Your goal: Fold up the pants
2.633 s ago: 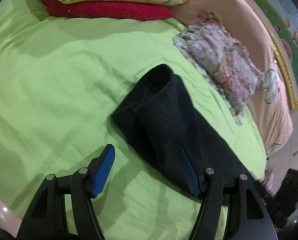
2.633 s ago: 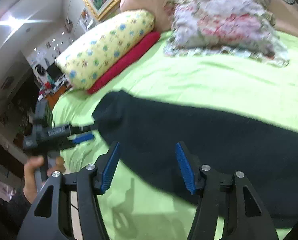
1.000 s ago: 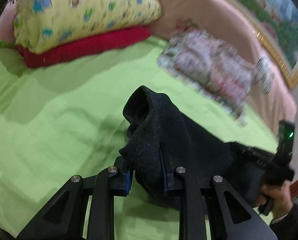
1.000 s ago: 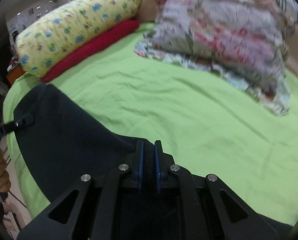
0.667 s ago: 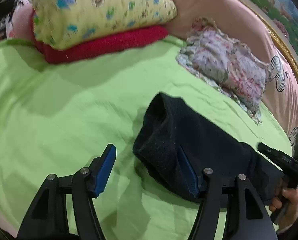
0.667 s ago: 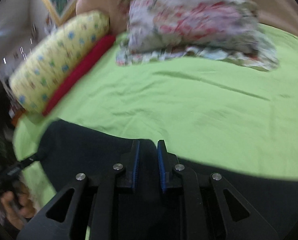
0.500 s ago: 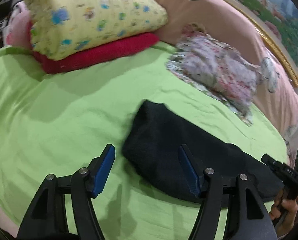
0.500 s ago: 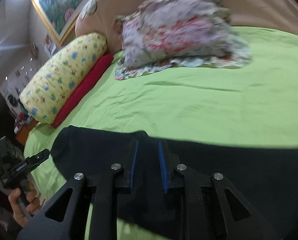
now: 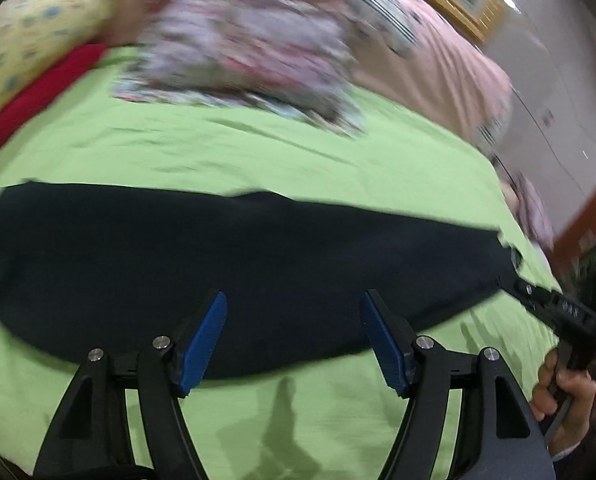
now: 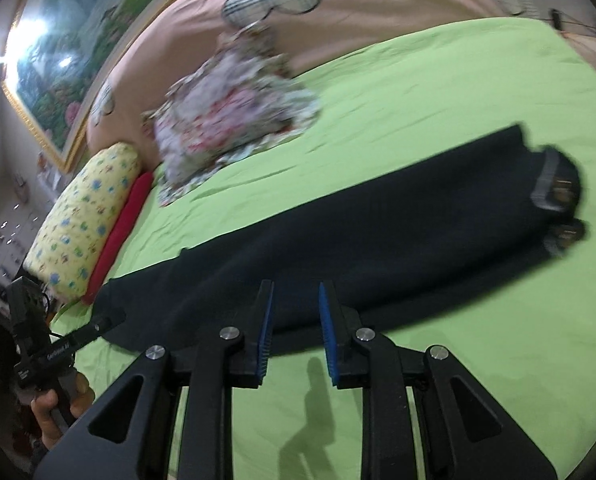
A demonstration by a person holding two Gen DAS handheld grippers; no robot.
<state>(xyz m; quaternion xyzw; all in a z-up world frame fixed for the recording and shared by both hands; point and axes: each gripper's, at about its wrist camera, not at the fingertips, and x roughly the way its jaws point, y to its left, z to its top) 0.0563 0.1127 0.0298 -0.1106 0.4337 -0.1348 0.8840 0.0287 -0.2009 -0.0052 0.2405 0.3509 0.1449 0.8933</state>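
Note:
The black pants (image 9: 234,264) lie flat as one long folded strip across the green bed sheet (image 9: 298,152). In the right wrist view the pants (image 10: 378,232) run from lower left to the waistband at the right (image 10: 554,188). My left gripper (image 9: 292,338) is open and empty, hovering over the pants' near edge. My right gripper (image 10: 296,320) is open a little, with nothing between its blue pads, just above the near edge. The right gripper also shows in the left wrist view (image 9: 554,312) at the pants' right end, and the left gripper shows in the right wrist view (image 10: 78,336) at the left end.
A floral cushion (image 10: 226,120) lies on the sheet beyond the pants. A yellow patterned pillow (image 10: 82,216) on a red one (image 10: 126,216) sits at the far left. The pink padded headboard (image 10: 338,20) runs behind. The sheet in front of the pants (image 10: 458,380) is bare.
Both grippers let go of the pants and pulled back. The pants, bunched and lifted a second ago, now lie spread flat. The right gripper's jaws have parted slightly.

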